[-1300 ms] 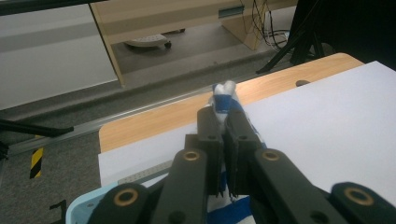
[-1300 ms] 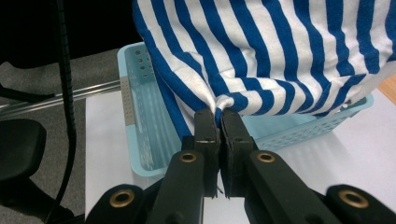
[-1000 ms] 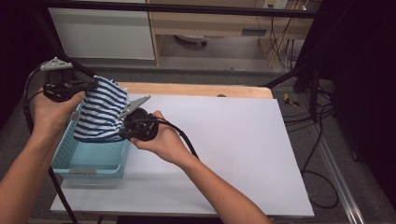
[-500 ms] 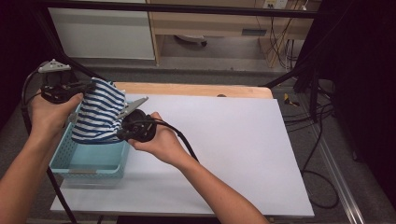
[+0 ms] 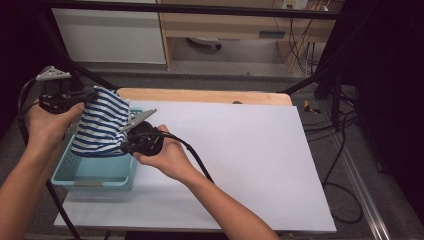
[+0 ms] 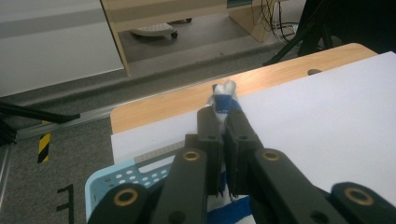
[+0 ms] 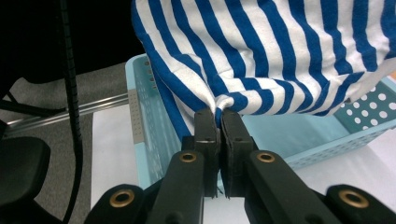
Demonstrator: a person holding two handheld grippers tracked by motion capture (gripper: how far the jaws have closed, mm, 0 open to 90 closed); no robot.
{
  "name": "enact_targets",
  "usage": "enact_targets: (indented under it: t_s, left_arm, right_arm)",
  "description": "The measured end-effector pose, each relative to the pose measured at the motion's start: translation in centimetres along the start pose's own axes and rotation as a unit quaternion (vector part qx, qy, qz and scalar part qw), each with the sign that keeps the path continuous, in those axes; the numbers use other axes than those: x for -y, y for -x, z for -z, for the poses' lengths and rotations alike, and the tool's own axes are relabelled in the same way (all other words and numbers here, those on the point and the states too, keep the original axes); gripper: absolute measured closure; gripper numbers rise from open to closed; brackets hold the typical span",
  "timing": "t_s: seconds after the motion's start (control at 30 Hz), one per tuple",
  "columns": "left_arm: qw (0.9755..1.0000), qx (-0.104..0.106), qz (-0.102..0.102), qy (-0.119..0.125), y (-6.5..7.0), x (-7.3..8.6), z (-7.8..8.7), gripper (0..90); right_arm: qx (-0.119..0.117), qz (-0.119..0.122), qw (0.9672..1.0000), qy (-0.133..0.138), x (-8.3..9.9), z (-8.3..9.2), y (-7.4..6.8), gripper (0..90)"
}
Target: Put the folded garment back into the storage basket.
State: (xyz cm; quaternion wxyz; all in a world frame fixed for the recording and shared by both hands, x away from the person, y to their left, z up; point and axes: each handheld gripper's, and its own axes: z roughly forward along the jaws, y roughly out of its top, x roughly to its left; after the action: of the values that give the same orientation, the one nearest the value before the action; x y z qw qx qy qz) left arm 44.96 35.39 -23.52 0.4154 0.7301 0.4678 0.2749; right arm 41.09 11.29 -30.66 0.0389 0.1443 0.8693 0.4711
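Two hand-held grippers point(image 5: 92, 95) point(image 5: 122, 134), one striped cloth point(image 5: 102, 125)

A blue-and-white striped cloth point(image 5: 102, 125) is held up at the near left of the table, bunched and hanging in folds. Its lower part is draped into a light blue perforated basket point(image 5: 90, 175) placed beneath it.
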Motion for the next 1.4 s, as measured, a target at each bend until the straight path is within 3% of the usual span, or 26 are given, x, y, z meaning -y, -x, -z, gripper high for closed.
enact_targets:
  t_s: [0.4,1.4]
  left_arm:
    - [1.0,0.0,0.003,-0.008,-0.5,0.7,-0.1,86.4]
    - [0.9992,0.0,0.012,-0.037,-1.6,3.3,-0.5,86.3]
  right_arm:
    - [-0.006,-0.009,0.9999,0.01,0.7,-1.1,-0.3,87.4]
    - [-0.024,-0.017,0.9996,-0.001,1.7,-3.3,-1.4,87.4]
